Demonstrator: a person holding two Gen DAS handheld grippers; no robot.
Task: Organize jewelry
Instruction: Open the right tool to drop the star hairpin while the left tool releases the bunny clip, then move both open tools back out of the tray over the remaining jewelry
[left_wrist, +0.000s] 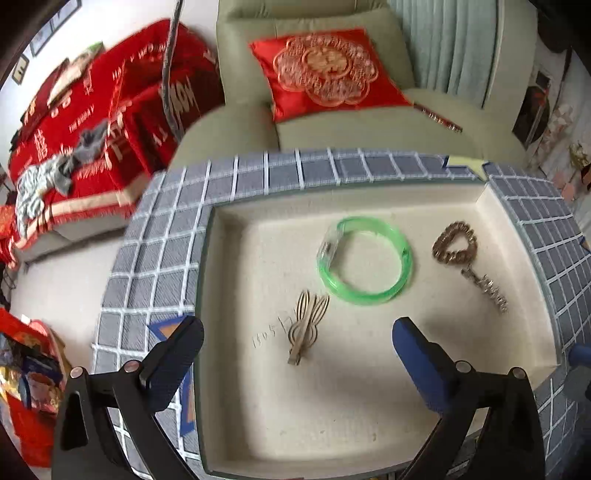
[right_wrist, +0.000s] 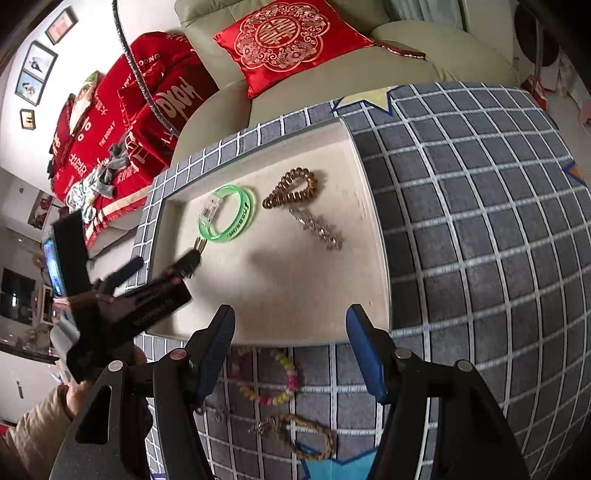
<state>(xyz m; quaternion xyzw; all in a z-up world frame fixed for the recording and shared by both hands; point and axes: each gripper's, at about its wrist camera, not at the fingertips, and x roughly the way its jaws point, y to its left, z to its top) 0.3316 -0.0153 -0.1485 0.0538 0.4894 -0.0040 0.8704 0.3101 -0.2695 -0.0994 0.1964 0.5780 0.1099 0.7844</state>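
Note:
A cream tray (left_wrist: 332, 413) lies on a grey checked cloth (left_wrist: 155, 258). In it are a green bangle (left_wrist: 364, 260), a gold coil band (left_wrist: 454, 243), a silver clip (left_wrist: 487, 288) and a gold hair clip (left_wrist: 306, 326). My left gripper (left_wrist: 295, 343) hangs open over the gold hair clip, its pads clear of it. The right wrist view shows the tray (right_wrist: 295, 295), the bangle (right_wrist: 227, 214), the coil band (right_wrist: 291, 188), the silver clip (right_wrist: 317, 227) and the left gripper (right_wrist: 162, 266). My right gripper (right_wrist: 291, 350) is open and empty above a pink-and-yellow bead bracelet (right_wrist: 269, 380) on the cloth. A braided gold bracelet (right_wrist: 303, 435) lies nearer.
Behind the cloth stands a beige sofa (left_wrist: 369, 125) with a red cushion (left_wrist: 325, 70); red blankets (left_wrist: 92, 122) lie at the left. A person's sleeve (right_wrist: 37, 424) shows at the lower left. Blue and yellow star patches (right_wrist: 365, 98) mark the cloth.

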